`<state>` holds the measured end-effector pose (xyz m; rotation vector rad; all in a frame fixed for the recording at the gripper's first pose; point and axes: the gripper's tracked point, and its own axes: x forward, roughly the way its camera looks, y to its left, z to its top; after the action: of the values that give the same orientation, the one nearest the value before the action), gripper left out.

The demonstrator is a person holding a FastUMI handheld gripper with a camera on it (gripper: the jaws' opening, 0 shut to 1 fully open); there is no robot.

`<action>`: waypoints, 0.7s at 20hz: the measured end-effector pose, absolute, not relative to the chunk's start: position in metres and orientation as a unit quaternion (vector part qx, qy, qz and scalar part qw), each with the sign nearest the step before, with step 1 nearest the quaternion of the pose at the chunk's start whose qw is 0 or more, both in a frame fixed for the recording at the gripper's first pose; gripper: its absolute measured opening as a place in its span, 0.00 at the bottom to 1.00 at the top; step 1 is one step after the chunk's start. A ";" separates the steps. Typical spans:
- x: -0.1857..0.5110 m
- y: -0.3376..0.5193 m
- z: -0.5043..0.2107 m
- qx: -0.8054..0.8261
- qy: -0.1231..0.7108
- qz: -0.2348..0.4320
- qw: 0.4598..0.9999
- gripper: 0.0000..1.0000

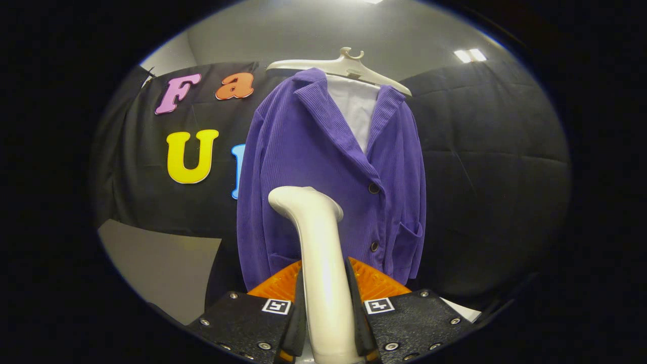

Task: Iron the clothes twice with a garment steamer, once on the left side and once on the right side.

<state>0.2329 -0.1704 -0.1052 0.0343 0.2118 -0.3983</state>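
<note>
A purple corduroy jacket (pixel 323 172) hangs on a white hanger (pixel 343 65) in front of the booth's black wall, with a white lining showing at the collar. My gripper (pixel 326 298) is shut on the white handle of the garment steamer (pixel 316 237). The steamer rises between the fingers, and its head points at the lower left half of the jacket, close to the cloth near the button row. I cannot tell whether the head touches the fabric.
The black cloth wall (pixel 485 167) runs behind and to both sides of the jacket. A grey floor patch (pixel 156 263) lies low on the left. Ceiling lights (pixel 470 54) shine above on the right.
</note>
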 end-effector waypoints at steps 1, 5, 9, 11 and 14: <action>0.233 -0.170 -0.112 0.016 0.110 -0.199 0.974 0.38; 0.232 -0.169 -0.131 0.018 0.123 -0.200 0.972 0.38; 0.231 -0.168 -0.145 0.024 0.126 -0.201 0.971 0.38; 0.230 -0.168 -0.156 0.028 0.130 -0.203 0.970 0.38; 0.227 -0.167 -0.171 0.033 0.141 -0.204 0.968 0.39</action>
<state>0.2268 -0.1667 -0.1710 0.0664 0.2848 -0.4116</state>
